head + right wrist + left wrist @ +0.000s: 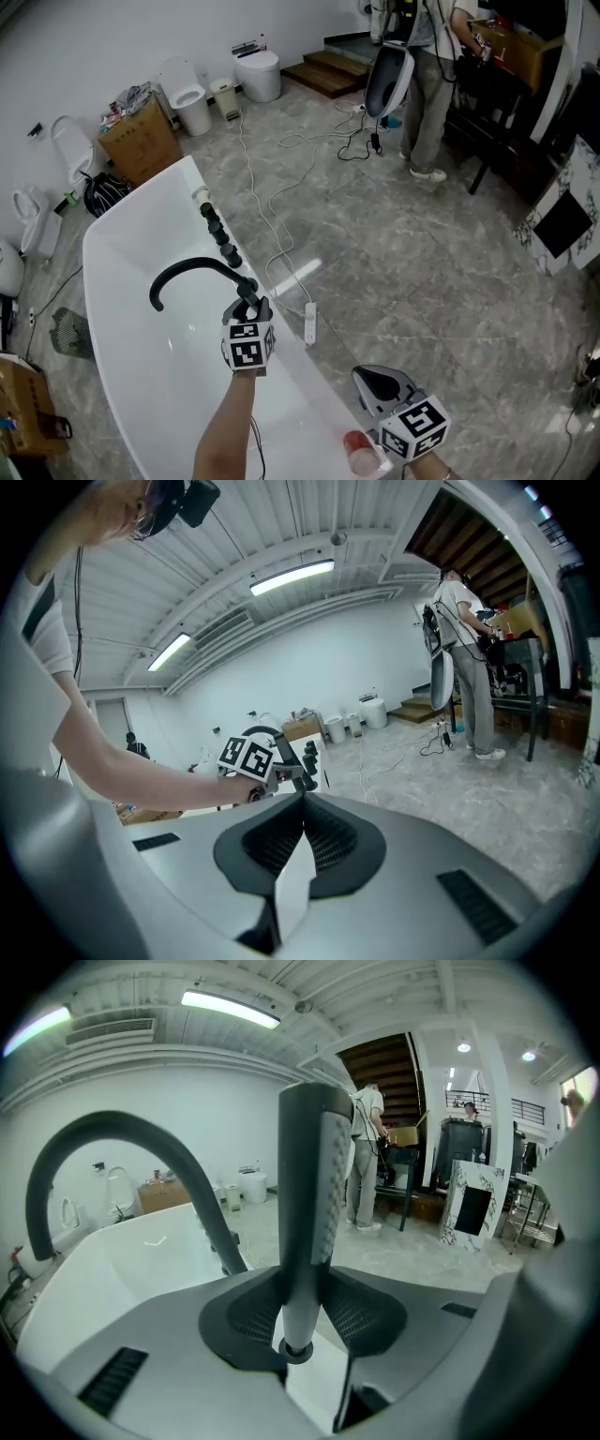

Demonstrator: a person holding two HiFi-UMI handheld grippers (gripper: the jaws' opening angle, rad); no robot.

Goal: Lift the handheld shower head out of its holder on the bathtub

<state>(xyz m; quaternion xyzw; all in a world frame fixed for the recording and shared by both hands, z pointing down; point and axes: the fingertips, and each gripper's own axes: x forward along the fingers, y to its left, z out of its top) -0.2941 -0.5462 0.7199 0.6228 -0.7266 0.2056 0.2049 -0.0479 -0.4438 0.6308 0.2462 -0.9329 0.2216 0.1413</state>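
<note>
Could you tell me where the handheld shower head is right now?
The handheld shower head stands upright in the left claw, in the left gripper view just right of the black arched spout on the bathtub.

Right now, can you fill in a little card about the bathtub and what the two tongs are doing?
Tub: white bathtub, grey floor around it
Left tongs: shut on the shower head, held upright
Right tongs: shut, holding nothing
Tap: black curved spout, beside the left tongs
Background: a person standing far off
</note>
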